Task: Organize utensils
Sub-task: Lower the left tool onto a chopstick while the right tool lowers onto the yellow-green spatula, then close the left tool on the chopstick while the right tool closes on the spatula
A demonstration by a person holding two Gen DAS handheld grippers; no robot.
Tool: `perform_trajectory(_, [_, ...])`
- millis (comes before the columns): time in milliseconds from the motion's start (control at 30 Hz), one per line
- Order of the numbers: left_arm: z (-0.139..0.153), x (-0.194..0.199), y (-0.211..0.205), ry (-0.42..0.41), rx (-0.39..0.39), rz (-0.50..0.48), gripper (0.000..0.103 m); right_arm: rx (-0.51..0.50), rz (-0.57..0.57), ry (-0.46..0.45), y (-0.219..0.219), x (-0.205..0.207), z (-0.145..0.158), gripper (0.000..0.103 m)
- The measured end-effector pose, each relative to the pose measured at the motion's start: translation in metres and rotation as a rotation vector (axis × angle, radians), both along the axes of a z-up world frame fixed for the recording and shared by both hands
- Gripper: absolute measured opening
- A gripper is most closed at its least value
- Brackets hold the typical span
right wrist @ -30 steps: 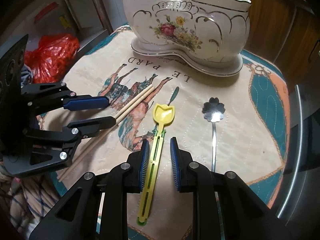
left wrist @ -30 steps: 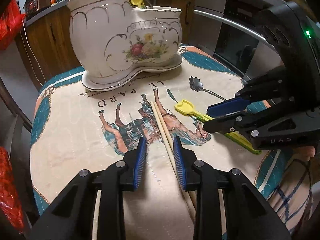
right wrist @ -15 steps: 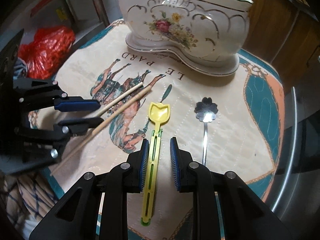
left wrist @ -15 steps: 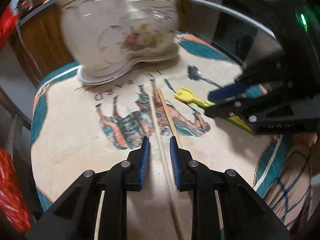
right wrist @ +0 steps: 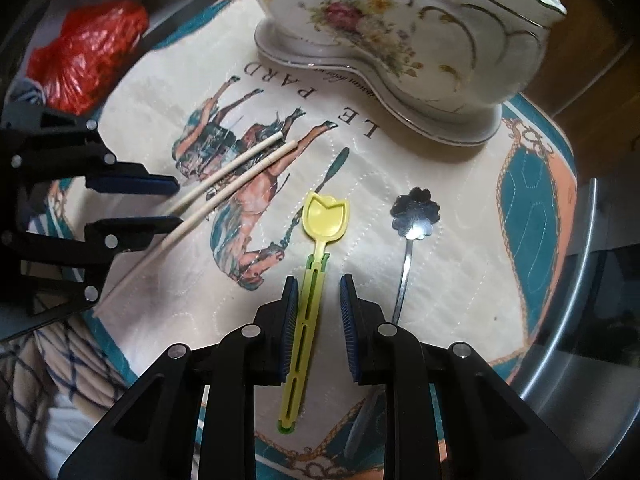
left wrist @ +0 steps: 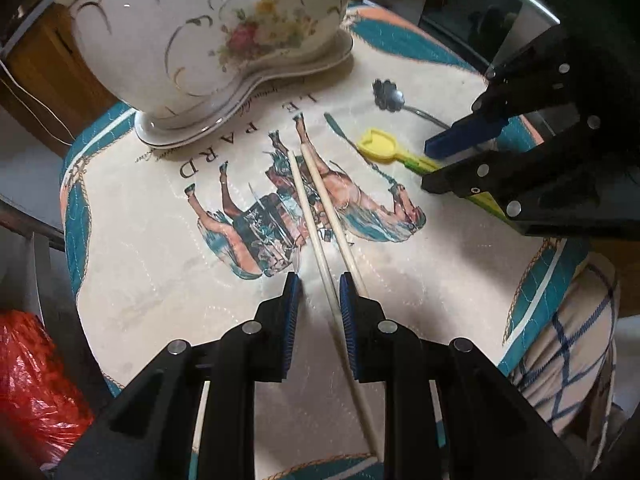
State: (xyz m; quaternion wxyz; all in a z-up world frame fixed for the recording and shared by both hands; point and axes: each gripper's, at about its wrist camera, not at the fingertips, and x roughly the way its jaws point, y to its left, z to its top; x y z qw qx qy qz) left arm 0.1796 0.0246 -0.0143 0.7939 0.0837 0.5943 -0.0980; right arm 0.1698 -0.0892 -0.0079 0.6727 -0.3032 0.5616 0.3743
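On the left, the left gripper (left wrist: 318, 294) has just narrowed its jaws and tipped steeply down over the two chopsticks (left wrist: 320, 216), which lie side by side on the printed cloth (left wrist: 160, 240) covering the desk. One stick now runs between the pads; the other passes under the right-hand pad. Neither is pinched or lifted yet, so this gripper is released.

To the right, the right gripper (right wrist: 318, 296) has barely shifted. It straddles the handle of the yellow spoon (right wrist: 316, 264), jaws apart with a gap on the right side: released too. The metal spoon (right wrist: 414, 216) lies just beside it.

Both pickups look imminent; the white ceramic holder (right wrist: 400, 40) waits at the cloth's far edge.
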Motion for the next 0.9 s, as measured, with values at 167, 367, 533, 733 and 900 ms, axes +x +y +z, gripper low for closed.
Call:
perform_trajectory(167, [0.001,0.008,-0.006,0.049,0.026,-0.014,0.021,-0.037,0.009,0.022,0.011,0.0,-0.001,0.02])
perform_trajectory(367, [0.002,0.016,-0.012,0.077,0.028,-0.053,0.012,-0.035,0.002,0.067,0.015,0.003,0.0,0.011])
perform_trajectory(533, [0.002,0.018,-0.003,0.108,-0.009,-0.055,0.009,-0.028,0.001,0.07,0.007,0.007,-0.002,0.01])
perform_trajectory(733, [0.006,0.012,0.011,0.043,-0.05,-0.027,0.004,0.084,-0.025,0.069,-0.008,0.011,0.013,0.01])
perform_trajectory(900, [0.02,-0.011,0.029,-0.065,-0.111,0.012,0.004,0.208,-0.058,0.05,-0.024,0.015,0.034,0.01])
